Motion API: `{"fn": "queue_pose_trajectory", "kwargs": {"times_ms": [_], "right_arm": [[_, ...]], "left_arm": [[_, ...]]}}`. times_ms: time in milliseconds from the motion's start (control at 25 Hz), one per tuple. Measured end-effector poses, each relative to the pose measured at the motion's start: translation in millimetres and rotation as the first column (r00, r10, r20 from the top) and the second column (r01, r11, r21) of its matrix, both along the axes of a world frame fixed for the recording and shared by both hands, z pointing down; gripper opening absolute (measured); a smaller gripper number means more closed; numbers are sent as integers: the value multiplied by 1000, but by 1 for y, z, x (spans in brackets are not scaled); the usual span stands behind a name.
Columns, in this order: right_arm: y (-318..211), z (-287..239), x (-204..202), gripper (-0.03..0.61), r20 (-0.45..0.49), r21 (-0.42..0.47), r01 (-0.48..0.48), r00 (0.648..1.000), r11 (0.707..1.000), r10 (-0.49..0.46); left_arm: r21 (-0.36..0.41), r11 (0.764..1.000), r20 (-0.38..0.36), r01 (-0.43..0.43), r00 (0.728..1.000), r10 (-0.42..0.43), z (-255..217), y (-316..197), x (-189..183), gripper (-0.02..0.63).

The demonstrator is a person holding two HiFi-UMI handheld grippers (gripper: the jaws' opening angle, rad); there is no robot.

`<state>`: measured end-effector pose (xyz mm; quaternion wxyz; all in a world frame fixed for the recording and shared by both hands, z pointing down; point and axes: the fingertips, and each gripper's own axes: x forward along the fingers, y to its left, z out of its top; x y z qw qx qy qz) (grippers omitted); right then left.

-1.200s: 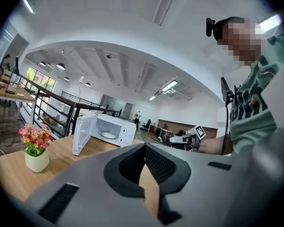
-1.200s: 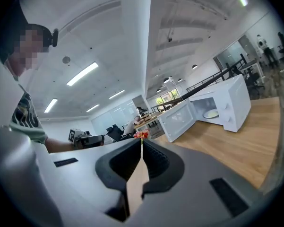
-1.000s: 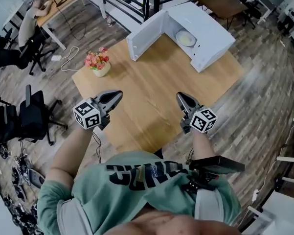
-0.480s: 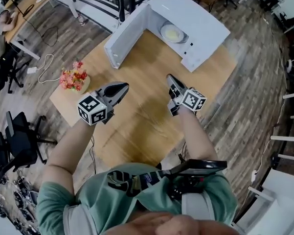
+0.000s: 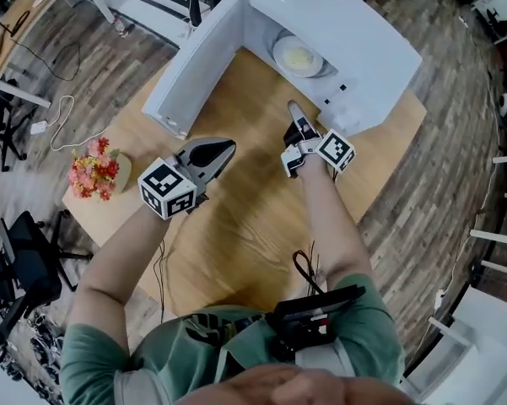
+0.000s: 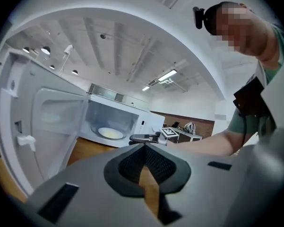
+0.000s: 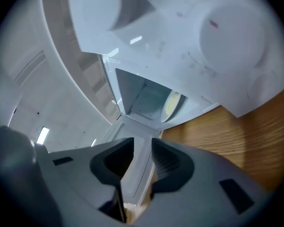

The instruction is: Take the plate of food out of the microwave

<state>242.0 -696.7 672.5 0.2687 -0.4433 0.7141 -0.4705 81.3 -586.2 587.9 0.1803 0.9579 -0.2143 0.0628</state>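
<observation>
- The right gripper (image 7: 142, 143) has its jaws parted. They have just been opening, and nothing sits between the pads.
- The left gripper (image 6: 144, 145) has its jaw tips pressed together on nothing.
- The plate of food (image 7: 171, 104) lies ahead of the right jaws and well beyond their tips, inside the microwave (image 5: 354, 32). From the left jaws it is ahead and to the left.
- The door (image 5: 190, 70) is swung wide open and stands to the left of the left jaws.
- The table (image 5: 236, 226), of wood grain, lies beneath both pairs of jaws.
- A marker cube (image 5: 167, 189) behind each pair of jaws bears black-and-white square patterns.
- The control marks on the microwave front are too small to read.
- The shirt (image 5: 194, 344) carries dark lettering, folded and illegible.
- The flowers (image 5: 91, 169) stand well to the left of the left jaws.
</observation>
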Motion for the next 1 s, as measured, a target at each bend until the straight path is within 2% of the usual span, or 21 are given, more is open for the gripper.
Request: {"fn": "queue_pose_trajectory", "kwargs": {"times_ms": [160,200,360,640,880,1000], "right_arm": [[-34,29,10,109,135,-73,-74,987,995,83],[-42,34,13,153,169,-88,-88,980,992,102],[-65,46,17,160,235,-102,-127,961,987,148],[-88,51,11,160,291,-96,-190,933,977,211],[-95,47,21,160,293,-110,-298,902,948,317],[-103,47,24,160,291,-115,-323,893,939,343]], "left_arm": [[-24,999,-23,-21,1000,21,14,-9,8,5],[-29,999,-29,-25,999,25,17,-10,9,5],[-41,998,-26,-53,998,52,34,-4,8,5],[-41,997,-44,-68,997,66,42,-4,-1,5],[-41,997,-62,-66,996,64,48,-6,-7,5],[-52,997,-67,-60,996,57,54,-8,-10,5]]}}
